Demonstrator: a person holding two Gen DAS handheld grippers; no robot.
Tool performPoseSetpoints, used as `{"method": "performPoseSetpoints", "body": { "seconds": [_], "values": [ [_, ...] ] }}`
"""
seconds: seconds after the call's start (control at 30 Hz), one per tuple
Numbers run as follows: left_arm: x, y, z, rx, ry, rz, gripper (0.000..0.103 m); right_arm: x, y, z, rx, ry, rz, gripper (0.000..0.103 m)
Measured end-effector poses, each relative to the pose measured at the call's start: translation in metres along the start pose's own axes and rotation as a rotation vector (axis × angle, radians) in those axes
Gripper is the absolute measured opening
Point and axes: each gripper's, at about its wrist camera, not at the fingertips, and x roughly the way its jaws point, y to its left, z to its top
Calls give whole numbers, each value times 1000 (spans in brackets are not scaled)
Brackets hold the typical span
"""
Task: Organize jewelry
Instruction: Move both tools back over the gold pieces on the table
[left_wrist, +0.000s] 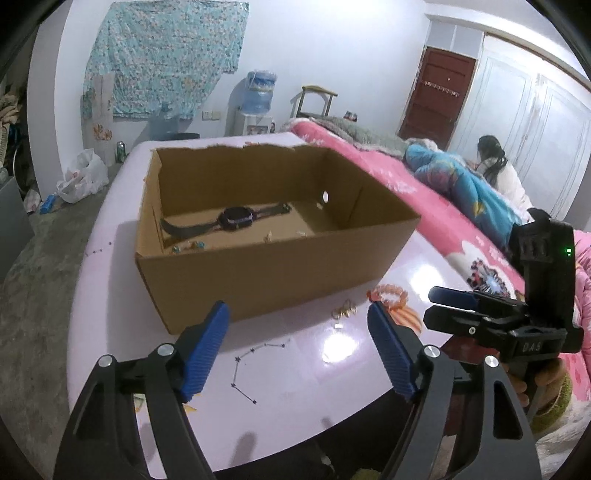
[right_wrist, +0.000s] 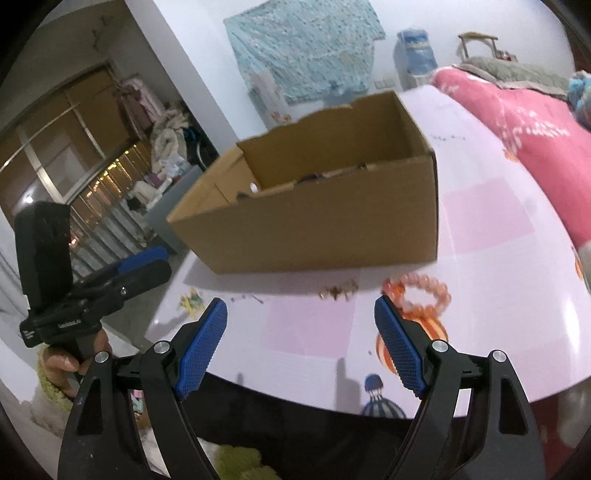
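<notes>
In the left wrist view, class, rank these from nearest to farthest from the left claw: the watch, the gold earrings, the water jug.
1. Gold earrings: on the table, just ahead of the left claw.
2. Watch: inside the cardboard box.
3. Water jug: by the far wall.

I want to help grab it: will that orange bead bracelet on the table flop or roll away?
The bead bracelet probably sags when lifted, being separate beads in a loop. Lying flat beside the box, it likely won't roll, though smooth beads might slip.
</notes>
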Motion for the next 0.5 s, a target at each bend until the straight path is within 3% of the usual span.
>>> {"method": "performPoseSetpoints", "body": {
  "seconds": [0.13, 0.3, 0.43, 0.5],
  "values": [
    [13, -10, -8, 43, 10, 46, 76, 3, -6, -7, -3, 26, -27, 78],
    [31, -14, -16, 53, 30, 42, 75, 12, -14, -16, 11, 67, -35, 77],
    [48, -19, -20, 101, 29, 64, 74, 16, -16, -19, 6, 76, -48, 69],
    [57, -23, -22, 133, 35, 54, 69, 20, -18, -19, 6, 83, -54, 62]
  ]
}}
